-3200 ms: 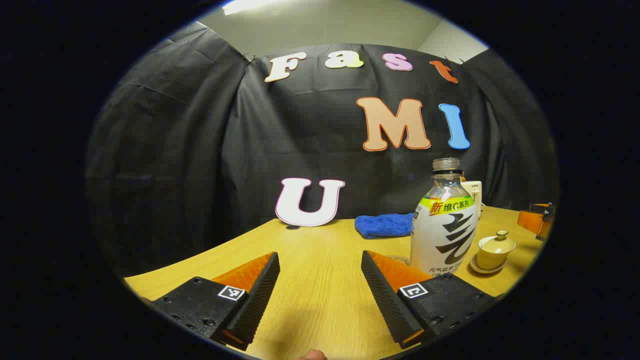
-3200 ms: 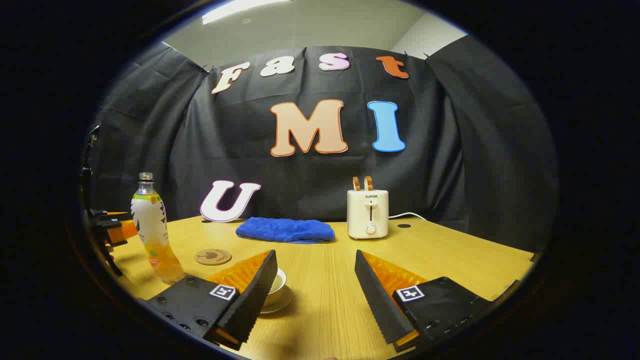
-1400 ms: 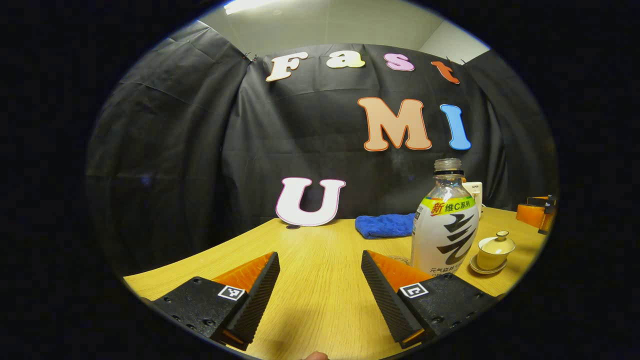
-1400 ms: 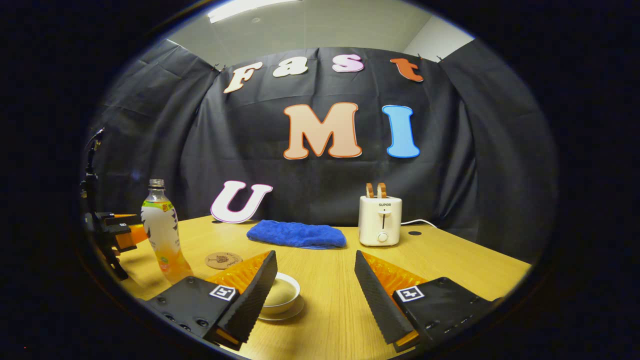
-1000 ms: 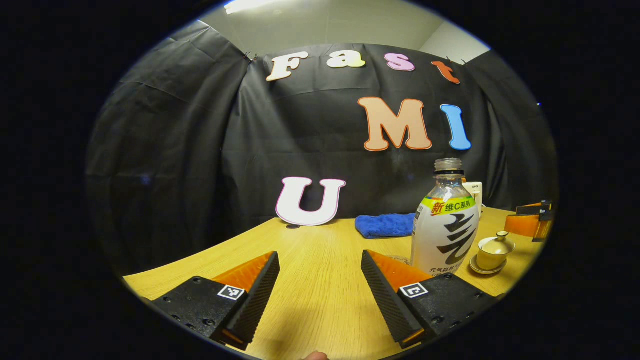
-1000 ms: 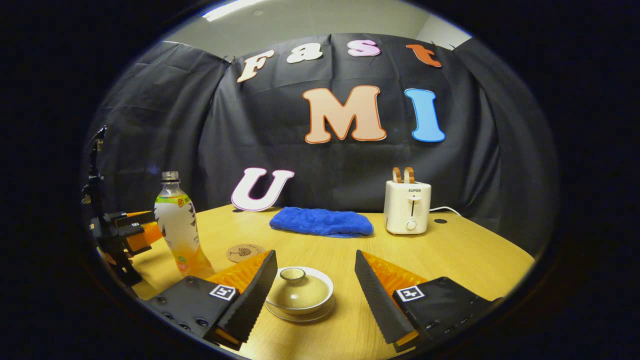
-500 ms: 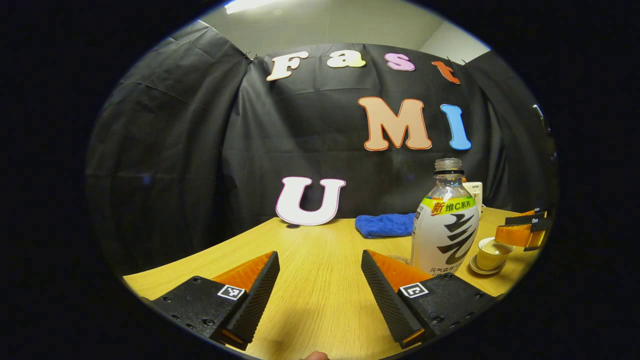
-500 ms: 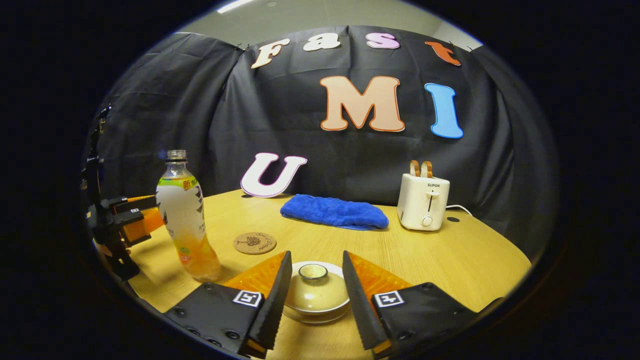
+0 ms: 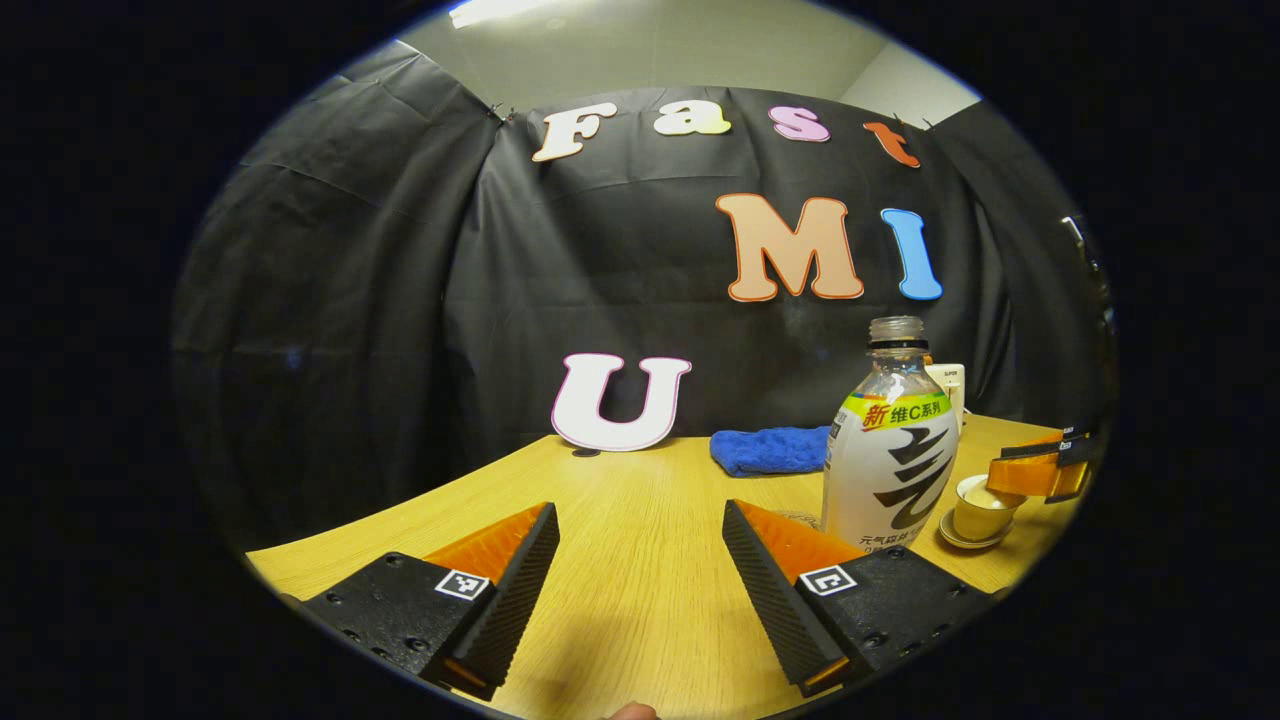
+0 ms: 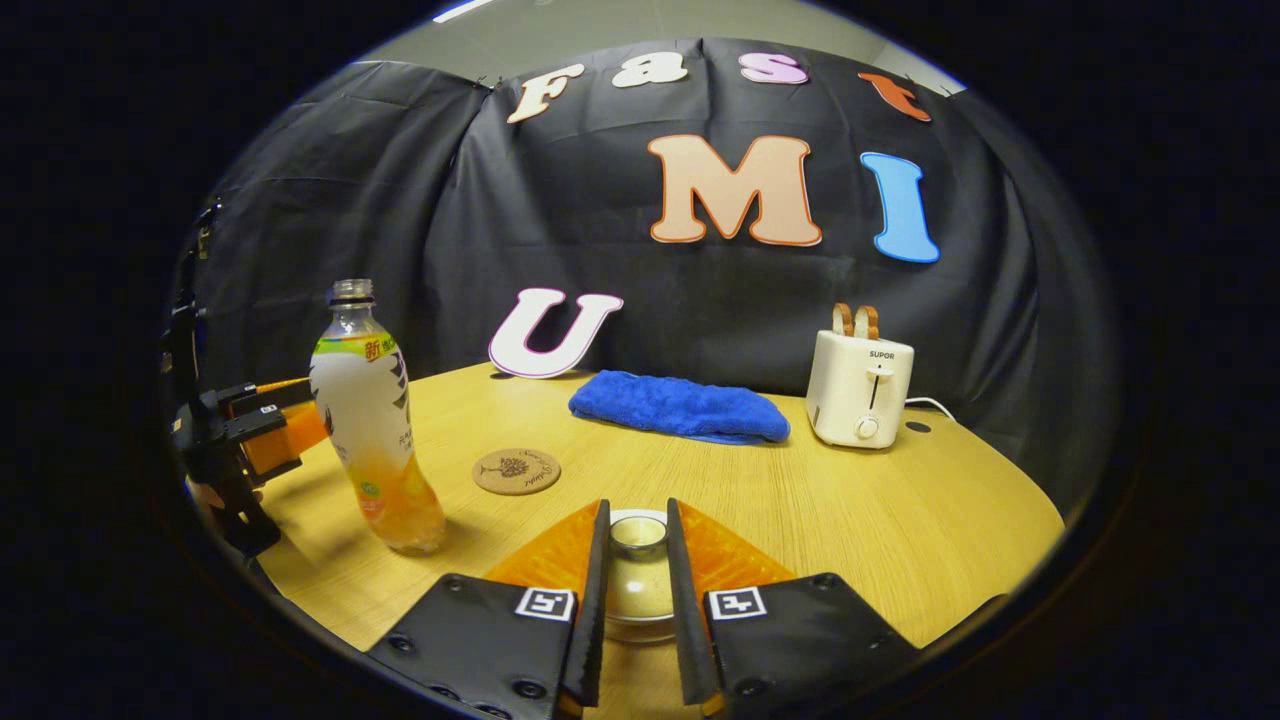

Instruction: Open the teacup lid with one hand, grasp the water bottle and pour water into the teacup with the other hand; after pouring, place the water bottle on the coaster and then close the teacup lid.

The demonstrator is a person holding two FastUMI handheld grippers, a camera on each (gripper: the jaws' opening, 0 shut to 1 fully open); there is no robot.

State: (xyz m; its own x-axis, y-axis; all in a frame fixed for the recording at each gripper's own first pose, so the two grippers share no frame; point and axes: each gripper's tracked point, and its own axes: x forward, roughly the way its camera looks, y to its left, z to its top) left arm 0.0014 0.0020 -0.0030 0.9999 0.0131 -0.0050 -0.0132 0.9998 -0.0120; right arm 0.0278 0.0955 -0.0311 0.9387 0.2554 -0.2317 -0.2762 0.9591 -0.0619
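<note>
1. On the left, the left gripper (image 9: 640, 585) hangs low over the wooden table (image 9: 640, 520), its fingers spread wide with nothing between them.
2. The water bottle (image 10: 372, 420) stands upright just beside it, uncapped.
3. The coaster (image 10: 516, 470) lies bare past the bottle.
4. The right gripper (image 10: 637, 590) has its fingers drawn in against the knob of the teacup lid (image 10: 637, 570), the lid sitting on the teacup (image 9: 978, 508).
5. The blue cloth (image 10: 680, 406) and the toaster (image 10: 858, 390) sit by the far wall.

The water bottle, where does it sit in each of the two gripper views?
Left gripper view: water bottle stands right of centre, beside the teacup.
Right gripper view: water bottle stands at the left, near the coaster.
Shared landmark: the blue towel behind it.
</note>
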